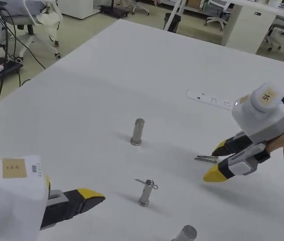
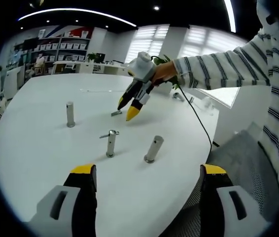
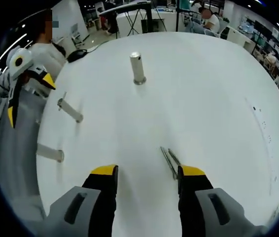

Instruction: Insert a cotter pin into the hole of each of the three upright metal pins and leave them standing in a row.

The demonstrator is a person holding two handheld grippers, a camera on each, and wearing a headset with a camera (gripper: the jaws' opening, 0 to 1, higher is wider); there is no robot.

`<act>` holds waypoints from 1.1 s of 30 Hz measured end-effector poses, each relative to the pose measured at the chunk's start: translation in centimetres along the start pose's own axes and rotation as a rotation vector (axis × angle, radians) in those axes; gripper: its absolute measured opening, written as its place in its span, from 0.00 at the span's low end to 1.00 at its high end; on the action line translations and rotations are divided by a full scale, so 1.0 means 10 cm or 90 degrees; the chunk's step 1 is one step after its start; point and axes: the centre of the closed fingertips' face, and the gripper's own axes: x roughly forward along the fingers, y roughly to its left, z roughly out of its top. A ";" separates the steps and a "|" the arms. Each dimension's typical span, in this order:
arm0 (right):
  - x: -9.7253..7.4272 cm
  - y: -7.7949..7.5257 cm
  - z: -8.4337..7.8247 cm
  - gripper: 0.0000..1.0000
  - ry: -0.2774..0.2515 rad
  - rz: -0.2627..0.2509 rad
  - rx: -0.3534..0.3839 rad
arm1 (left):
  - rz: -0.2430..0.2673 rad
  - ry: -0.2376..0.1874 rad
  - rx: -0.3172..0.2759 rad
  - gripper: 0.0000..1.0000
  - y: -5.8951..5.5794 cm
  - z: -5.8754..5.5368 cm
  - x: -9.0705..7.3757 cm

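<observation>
Three upright metal pins stand on the white table: the far pin, the middle pin with a cotter pin through its top, and the near pin at the frame's bottom edge. Loose cotter pins lie flat on the table to the right. My right gripper hovers open just right of them, and they lie close ahead of its right finger. My left gripper is open and holds nothing at the lower left, short of the near pin.
A white power strip lies on the table behind the right gripper. Chairs, desks and cables stand on the floor beyond the table's far and left edges. The table's edge runs close behind the near pin.
</observation>
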 end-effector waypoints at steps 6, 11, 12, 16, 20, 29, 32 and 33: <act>0.05 -0.03 -0.01 0.46 0.008 0.004 0.012 | 0.009 -0.003 -0.003 0.86 0.04 0.02 0.01; 0.07 -0.04 -0.06 0.42 0.028 -0.001 0.007 | 0.013 -0.011 -0.009 0.85 0.05 0.05 0.03; 0.08 -0.05 -0.05 0.41 0.030 -0.003 0.003 | 0.014 -0.011 -0.009 0.85 0.06 0.05 0.04; 0.06 -0.04 -0.08 0.33 0.044 -0.008 0.002 | 0.014 -0.010 -0.010 0.84 0.05 0.04 0.05; 0.06 -0.04 -0.13 0.23 0.065 -0.024 -0.028 | 0.013 -0.004 -0.009 0.84 0.04 0.02 0.05; 0.08 -0.10 -0.14 0.17 0.111 -0.044 -0.044 | 0.012 -0.005 -0.015 0.83 0.04 0.00 0.07; 0.09 -0.09 -0.13 0.17 0.123 -0.039 -0.056 | 0.019 -0.010 -0.009 0.82 0.08 0.03 0.09; 0.09 -0.10 -0.13 0.17 0.129 -0.039 -0.052 | 0.019 -0.012 -0.010 0.82 0.08 0.04 0.10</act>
